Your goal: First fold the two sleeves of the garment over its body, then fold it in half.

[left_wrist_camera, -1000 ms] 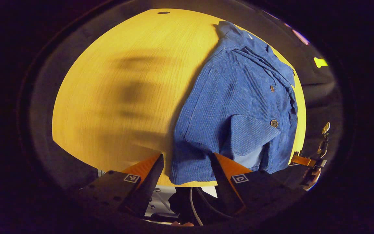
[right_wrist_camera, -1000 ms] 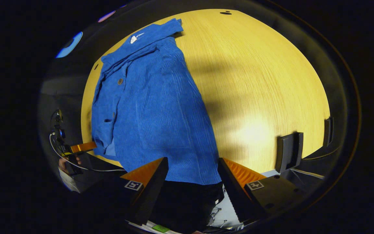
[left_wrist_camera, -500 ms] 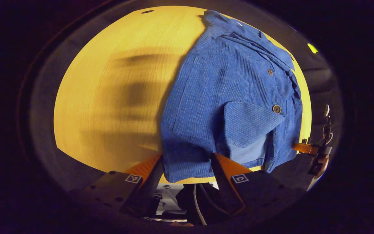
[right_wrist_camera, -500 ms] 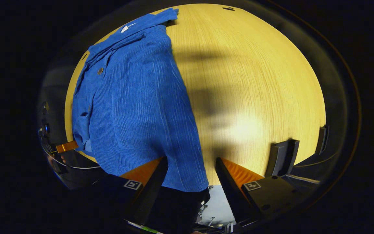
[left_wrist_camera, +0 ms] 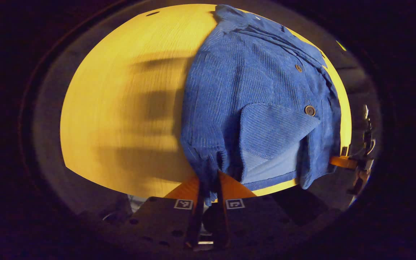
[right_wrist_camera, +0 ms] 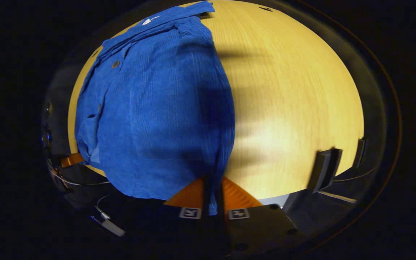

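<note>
In the left gripper view we see our left gripper [left_wrist_camera: 208, 187] with its two fingers drawn together on the near hem of the blue corduroy garment [left_wrist_camera: 255, 94], the cloth bunched into puckers right at the pinch and a short tail of it hanging below between the fingers. Ahead of the jaws the garment spreads away over the yellow wooden table [left_wrist_camera: 121, 108], with most of its body up and to the right of the pinch; a folded flap [left_wrist_camera: 273, 130] carrying a button [left_wrist_camera: 309, 110] lies just right of and beyond the jaws, with paler lining showing under its lower edge. Far right of the jaws, at the garment's other hem corner, we make out the other gripper held by a hand, too small to read closely. In the right gripper view our right gripper [right_wrist_camera: 213, 196] is likewise closed on the garment's [right_wrist_camera: 157, 108] hem, a narrow strip of blue cloth running down between the two fingers. From there the garment lies up and to the left of the jaws, its collar end farthest away, while bare table [right_wrist_camera: 294, 108] stretches ahead and to the right. A dark upright bracket [right_wrist_camera: 325, 169] stands at the table's edge well to the right of the jaws.
</note>
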Demonstrator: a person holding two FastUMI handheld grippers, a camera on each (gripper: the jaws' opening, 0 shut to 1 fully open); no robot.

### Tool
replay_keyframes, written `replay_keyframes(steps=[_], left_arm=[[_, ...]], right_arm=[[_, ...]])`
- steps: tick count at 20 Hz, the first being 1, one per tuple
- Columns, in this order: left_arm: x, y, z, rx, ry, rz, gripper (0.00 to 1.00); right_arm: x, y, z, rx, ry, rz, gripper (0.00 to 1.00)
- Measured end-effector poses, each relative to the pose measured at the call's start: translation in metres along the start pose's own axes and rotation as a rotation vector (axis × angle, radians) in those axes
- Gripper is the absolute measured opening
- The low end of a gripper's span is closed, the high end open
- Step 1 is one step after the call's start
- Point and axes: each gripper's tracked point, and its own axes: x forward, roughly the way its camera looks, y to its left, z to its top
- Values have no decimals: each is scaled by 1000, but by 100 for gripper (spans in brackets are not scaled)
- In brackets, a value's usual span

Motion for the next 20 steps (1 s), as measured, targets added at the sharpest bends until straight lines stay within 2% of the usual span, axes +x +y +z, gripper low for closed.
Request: replay_keyframes(steps=[1, 2, 4, 6, 9, 11, 15, 17, 20], left_arm=[[-8, 1, 3, -46, -2, -58, 12], [-1, -1, 3, -70, -3, -91, 0], [-2, 0, -1, -59, -11, -111, 0], [-2, 4, 0, -19, -35, -69, 0], [-20, -4, -2, 61, -70, -53, 0], [-38, -15, 1, 99, -105, -71, 0], [-88, -36, 16, 181, -226, -119, 0], [-127, -48, 32, 206, -292, -158, 0], [-186, -56, 57, 251, -397, -166, 0]], right_arm=[[3, 2, 0, -8, 0, 9, 9], [0, 1, 1, 0, -7, 19, 5], [-2, 2, 0, 33, -17, 62, 5], [-11, 5, 3, 61, -40, 101, 5], [-41, 18, 10, 34, -99, 148, 5], [-70, 29, 15, 1, -143, 174, 5], [-134, 42, 36, -73, -267, 188, 5], [-166, 57, 51, -86, -324, 219, 5], [-211, 72, 85, -94, -402, 252, 5]])
